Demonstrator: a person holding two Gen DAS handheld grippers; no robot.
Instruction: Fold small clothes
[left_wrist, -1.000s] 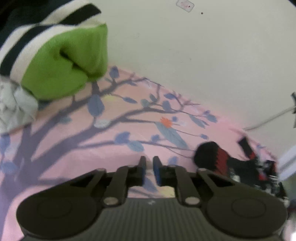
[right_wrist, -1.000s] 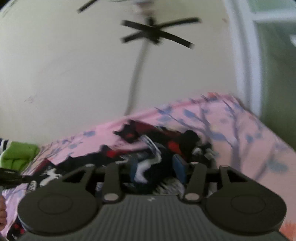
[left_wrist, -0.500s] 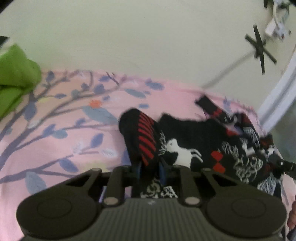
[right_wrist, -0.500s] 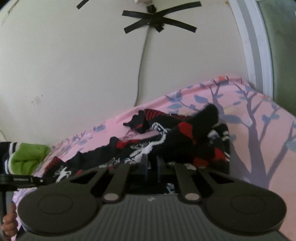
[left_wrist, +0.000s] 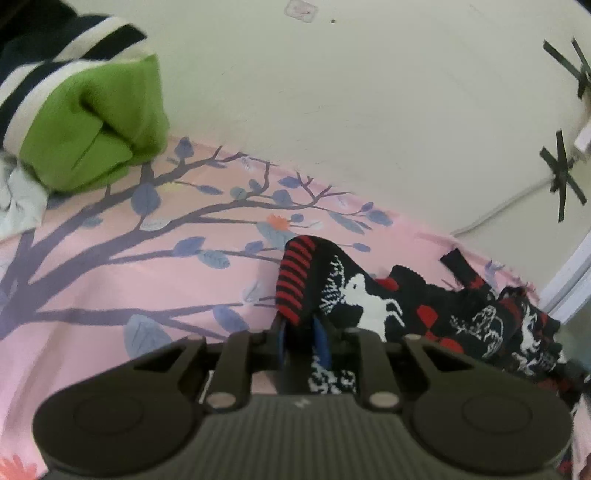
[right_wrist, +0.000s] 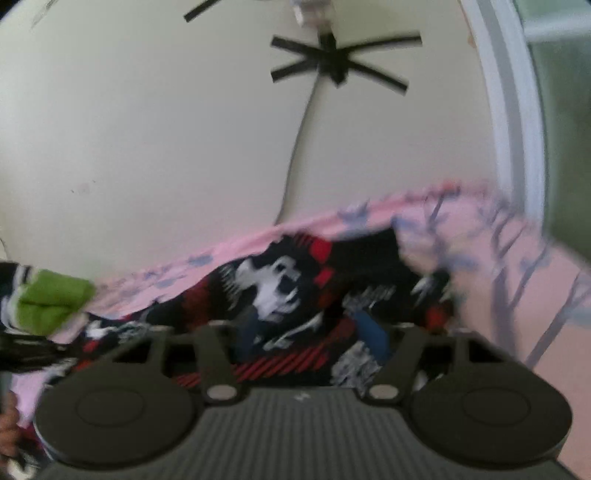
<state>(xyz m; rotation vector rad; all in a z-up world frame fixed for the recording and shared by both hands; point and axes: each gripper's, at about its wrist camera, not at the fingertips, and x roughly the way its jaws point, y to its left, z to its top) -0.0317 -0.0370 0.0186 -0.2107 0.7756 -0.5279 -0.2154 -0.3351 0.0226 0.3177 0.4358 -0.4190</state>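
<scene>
Left wrist, sweater (left_wrist: 369, 295) pinched in left claw (left_wrist: 301, 338)

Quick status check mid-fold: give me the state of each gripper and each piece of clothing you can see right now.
left gripper: shut on the black patterned garment's red-striped cuff
right gripper: open, fingers spread over the garment, frame blurred
black patterned garment: unfolded, spread across the pink sheet, one cuff lifted
green garment: bundled up at the sheet's far edge by the wall, untouched

home bedroom, pink tree-print bedsheet (left_wrist: 110, 280), wall (left_wrist: 369, 92)
</scene>
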